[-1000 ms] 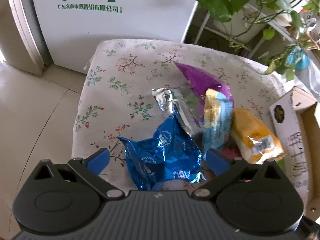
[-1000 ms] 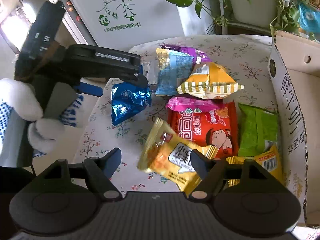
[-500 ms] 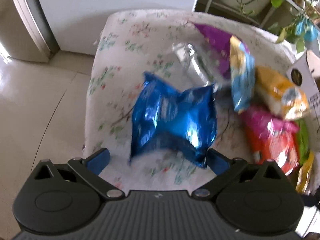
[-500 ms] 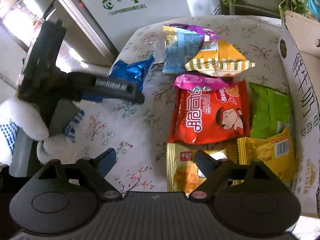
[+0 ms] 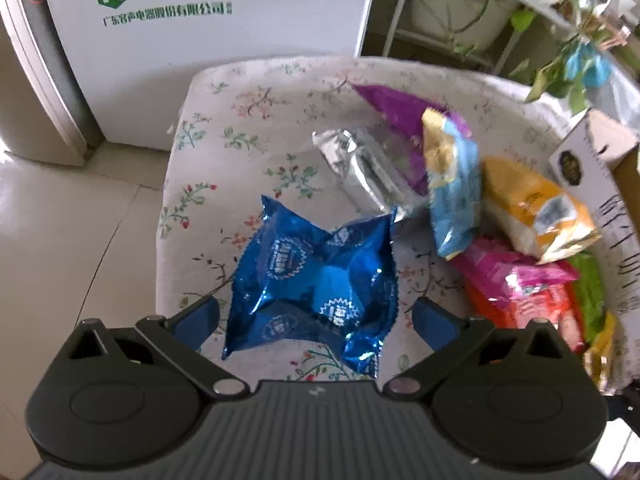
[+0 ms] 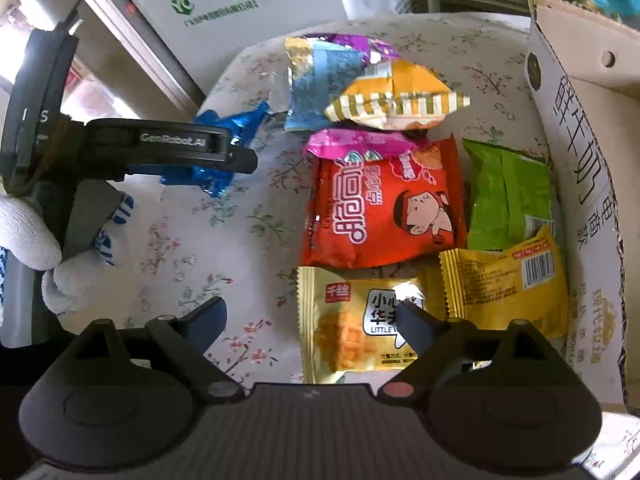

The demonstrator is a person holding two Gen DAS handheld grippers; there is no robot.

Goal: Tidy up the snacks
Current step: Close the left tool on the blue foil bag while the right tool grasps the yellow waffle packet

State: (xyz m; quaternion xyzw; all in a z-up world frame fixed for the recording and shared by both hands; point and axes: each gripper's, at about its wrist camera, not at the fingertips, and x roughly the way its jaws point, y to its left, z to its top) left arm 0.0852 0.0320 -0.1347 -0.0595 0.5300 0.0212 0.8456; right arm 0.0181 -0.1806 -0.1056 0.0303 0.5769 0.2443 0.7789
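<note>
Crinkled blue foil packet (image 5: pixel 316 280) on flowered cloth (image 5: pixel 240 152).

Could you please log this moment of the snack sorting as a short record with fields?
surface: floral cloth
left gripper: open, blue packet between its fingers, pads clear of it
right gripper: open, jaws just opening, over the yellow packet, which lies flat
row beside box: red packet, green packet
</note>
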